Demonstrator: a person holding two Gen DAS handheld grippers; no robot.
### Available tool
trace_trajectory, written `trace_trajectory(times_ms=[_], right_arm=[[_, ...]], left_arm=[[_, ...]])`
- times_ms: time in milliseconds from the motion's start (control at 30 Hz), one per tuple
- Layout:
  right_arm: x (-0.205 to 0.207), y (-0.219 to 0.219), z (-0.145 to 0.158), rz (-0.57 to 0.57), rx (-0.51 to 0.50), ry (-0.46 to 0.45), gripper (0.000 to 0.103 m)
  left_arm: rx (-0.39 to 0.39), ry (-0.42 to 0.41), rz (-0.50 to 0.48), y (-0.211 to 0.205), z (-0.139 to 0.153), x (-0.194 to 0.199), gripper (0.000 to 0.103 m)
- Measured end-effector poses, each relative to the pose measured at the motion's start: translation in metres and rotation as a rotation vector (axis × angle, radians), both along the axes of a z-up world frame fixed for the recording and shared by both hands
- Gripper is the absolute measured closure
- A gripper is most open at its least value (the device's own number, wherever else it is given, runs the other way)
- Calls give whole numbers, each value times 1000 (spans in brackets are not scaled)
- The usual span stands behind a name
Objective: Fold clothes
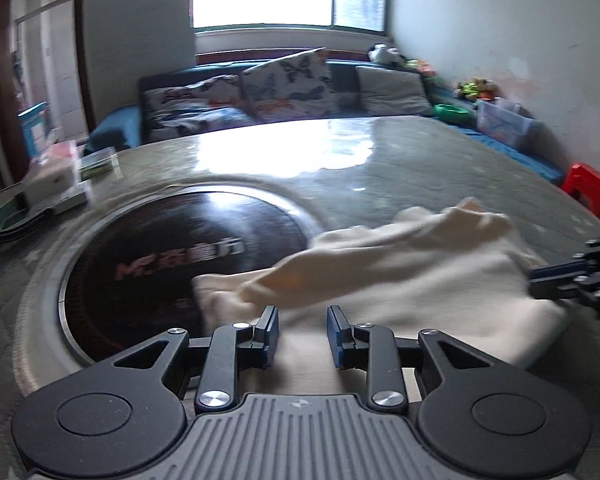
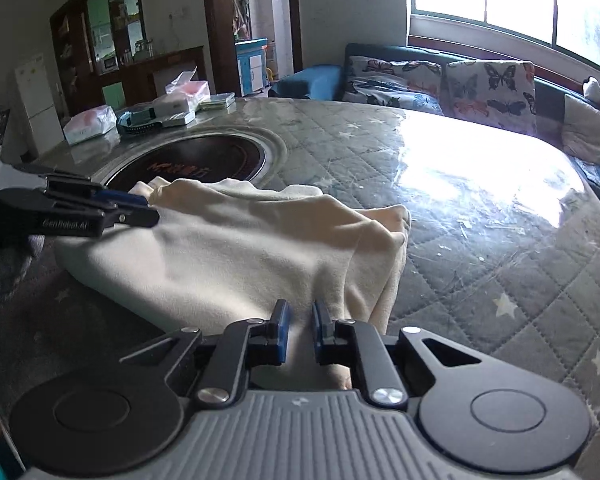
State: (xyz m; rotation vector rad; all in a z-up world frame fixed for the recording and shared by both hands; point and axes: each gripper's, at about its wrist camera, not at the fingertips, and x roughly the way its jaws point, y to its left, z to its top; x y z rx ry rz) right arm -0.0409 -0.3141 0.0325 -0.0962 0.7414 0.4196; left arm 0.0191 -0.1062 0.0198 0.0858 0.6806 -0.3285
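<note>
A cream garment (image 1: 400,276) lies bunched on the quilted table cover, its far edge over the dark round hotplate (image 1: 180,252). My left gripper (image 1: 302,332) is open, with its fingers a moderate gap apart just above the garment's near-left edge. In the right wrist view the garment (image 2: 240,248) rises in creases toward my right gripper (image 2: 301,328), which is shut on a fold of it. My left gripper (image 2: 144,210) reaches over the fabric's far-left corner, and my right gripper (image 1: 540,280) enters the left wrist view at the right edge.
Boxes, plastic bags and a stack of trays (image 2: 140,120) crowd the table's far-left edge. The table cover (image 2: 480,240) is bare and glossy to the right. A sofa with butterfly cushions (image 2: 488,84) runs behind the table, and a red stool (image 1: 588,188) stands at the right.
</note>
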Motion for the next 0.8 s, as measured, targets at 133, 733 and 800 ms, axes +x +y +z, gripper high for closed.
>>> trace_trajectory(times_ms=[133, 733, 800], right_arm=[[10, 4, 9, 10, -12, -16, 92], [90, 24, -1, -13, -29, -17, 92], [84, 22, 4, -15, -21, -28, 92]], left_arm=[[-20, -8, -4, -3, 9, 4, 75], [-26, 35, -25, -37, 6, 43, 74], [-30, 27, -23, -34, 10, 40, 75]])
